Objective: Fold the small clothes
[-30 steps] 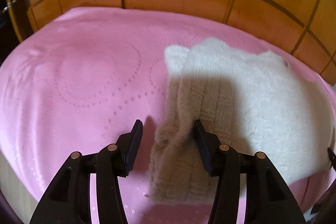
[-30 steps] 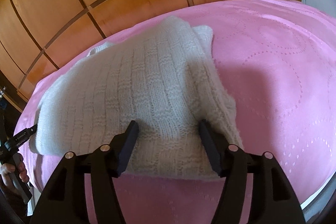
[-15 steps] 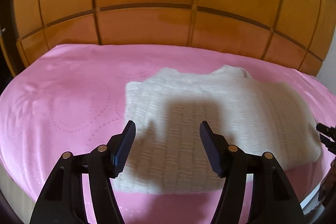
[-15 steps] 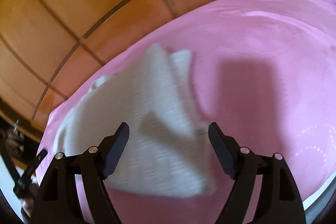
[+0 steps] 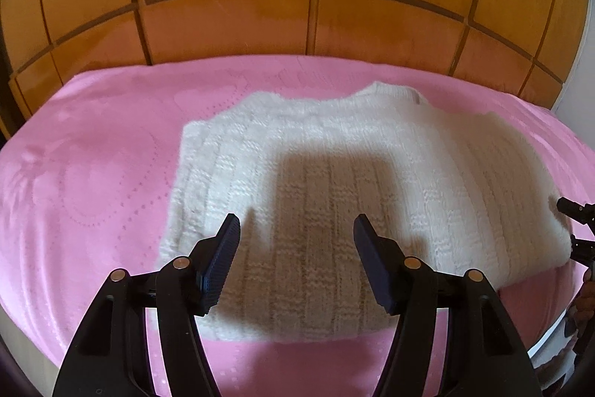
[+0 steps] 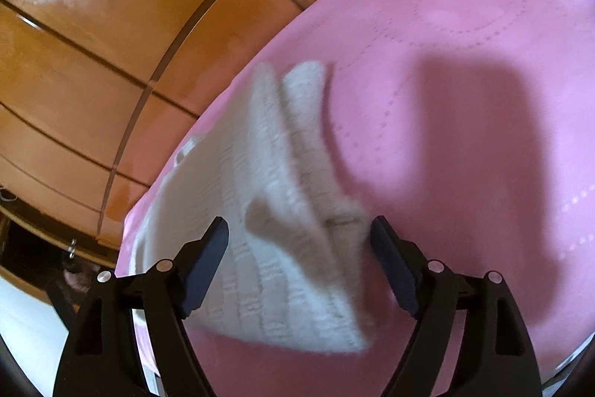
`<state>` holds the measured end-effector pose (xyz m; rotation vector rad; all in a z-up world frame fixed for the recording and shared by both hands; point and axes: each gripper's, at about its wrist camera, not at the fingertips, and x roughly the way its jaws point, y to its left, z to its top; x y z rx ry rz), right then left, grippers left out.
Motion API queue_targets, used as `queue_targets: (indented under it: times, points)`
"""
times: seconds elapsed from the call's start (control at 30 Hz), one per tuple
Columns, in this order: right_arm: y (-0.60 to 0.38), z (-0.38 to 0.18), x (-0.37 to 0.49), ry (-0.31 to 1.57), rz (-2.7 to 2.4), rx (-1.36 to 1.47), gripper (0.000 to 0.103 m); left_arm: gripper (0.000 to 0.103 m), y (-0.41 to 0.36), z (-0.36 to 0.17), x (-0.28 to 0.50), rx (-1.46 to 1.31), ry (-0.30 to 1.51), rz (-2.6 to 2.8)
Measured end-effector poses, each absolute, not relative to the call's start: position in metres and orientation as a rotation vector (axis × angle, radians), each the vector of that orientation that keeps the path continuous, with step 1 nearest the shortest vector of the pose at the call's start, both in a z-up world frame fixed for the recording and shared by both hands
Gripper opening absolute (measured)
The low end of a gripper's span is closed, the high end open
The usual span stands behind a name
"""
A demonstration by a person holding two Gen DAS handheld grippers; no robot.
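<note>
A small cream knitted sweater (image 5: 334, 181) lies folded on the pink blanket (image 5: 93, 173), its neck towards the headboard. My left gripper (image 5: 297, 240) is open and empty, held above the sweater's near edge. In the right wrist view the sweater (image 6: 282, 233) appears blurred and slanted, seen from its side. My right gripper (image 6: 297, 248) is open and empty, above the sweater's near end. The tips of the right gripper (image 5: 574, 226) show at the right edge of the left wrist view.
A wooden panelled headboard (image 5: 297, 6) stands behind the bed and also shows in the right wrist view (image 6: 111, 43). The pink blanket (image 6: 465, 99) stretches to the right of the sweater. The bed's edge is near the lower left (image 5: 22, 352).
Both grippers have pulled back and risen from the sweater, which now lies folded. The left view turned to face the headboard. The right view has tilted and swung right.
</note>
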<state>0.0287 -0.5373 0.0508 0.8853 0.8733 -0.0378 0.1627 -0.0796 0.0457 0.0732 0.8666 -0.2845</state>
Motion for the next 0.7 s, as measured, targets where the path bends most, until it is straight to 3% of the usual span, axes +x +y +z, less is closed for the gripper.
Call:
queue_targets:
  times: [0.1, 0.27, 0.37, 0.53, 0.7]
  points:
    - [-0.531, 0.051, 0.034, 0.884, -0.037, 0.866, 0.074, 0.062, -0.082, 0.036, 0.166, 0.077, 0.898, -0.294]
    - [-0.528, 0.049, 0.04, 0.91, -0.043, 0.86, 0.043, 0.065, -0.082, 0.024, 0.171, 0.067, 0.925, -0.304]
    - [-0.523, 0.049, 0.046, 0.932, -0.027, 0.848, 0.033, 0.067, -0.08, 0.021, 0.173, 0.067, 0.93, -0.315]
    - [-0.516, 0.052, 0.05, 0.972, -0.047, 0.792, 0.03, 0.067, -0.068, 0.026, 0.174, -0.007, 0.94, -0.349]
    - [-0.52, 0.055, 0.049, 0.964, -0.055, 0.833, 0.045, 0.067, -0.05, 0.041, 0.171, -0.083, 0.905, -0.377]
